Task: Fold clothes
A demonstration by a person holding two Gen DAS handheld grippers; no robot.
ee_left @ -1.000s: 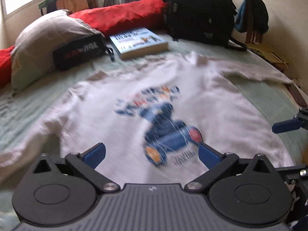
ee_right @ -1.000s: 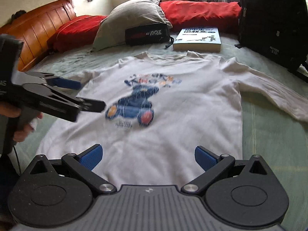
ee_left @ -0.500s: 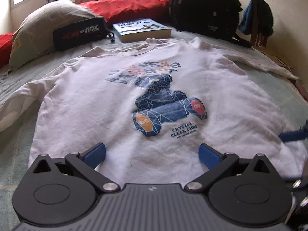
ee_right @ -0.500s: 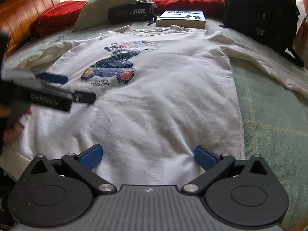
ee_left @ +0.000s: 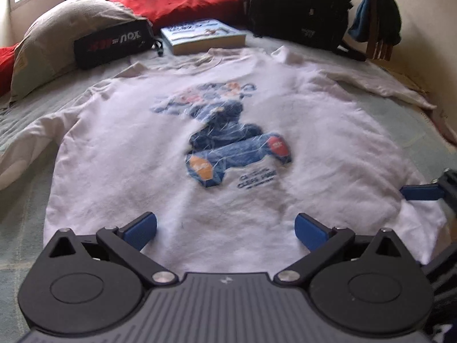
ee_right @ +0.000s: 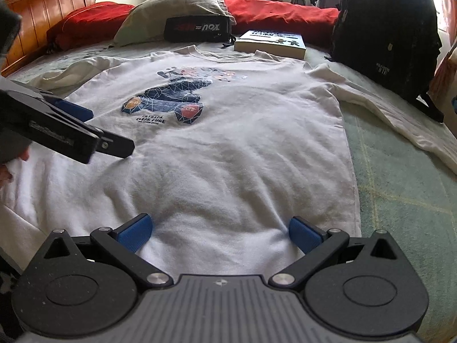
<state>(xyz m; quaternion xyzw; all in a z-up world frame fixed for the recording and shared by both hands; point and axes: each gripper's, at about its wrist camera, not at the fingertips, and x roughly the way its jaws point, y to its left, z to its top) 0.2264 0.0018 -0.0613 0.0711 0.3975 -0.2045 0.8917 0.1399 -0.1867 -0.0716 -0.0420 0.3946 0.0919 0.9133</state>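
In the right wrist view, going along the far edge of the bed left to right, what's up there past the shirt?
Red cushion → pillow → black pouch → book → backpack.

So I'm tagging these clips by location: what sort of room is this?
Most likely a bedroom: the white sweatshirt lies spread on a bed with a wooden headboard, and a grey pillow sits at its head.

Beyond the bed's (ee_right: 400, 177) far end — book (ee_right: 271, 43), black pouch (ee_right: 197, 28), grey pillow (ee_right: 171, 8), backpack (ee_right: 385, 28).
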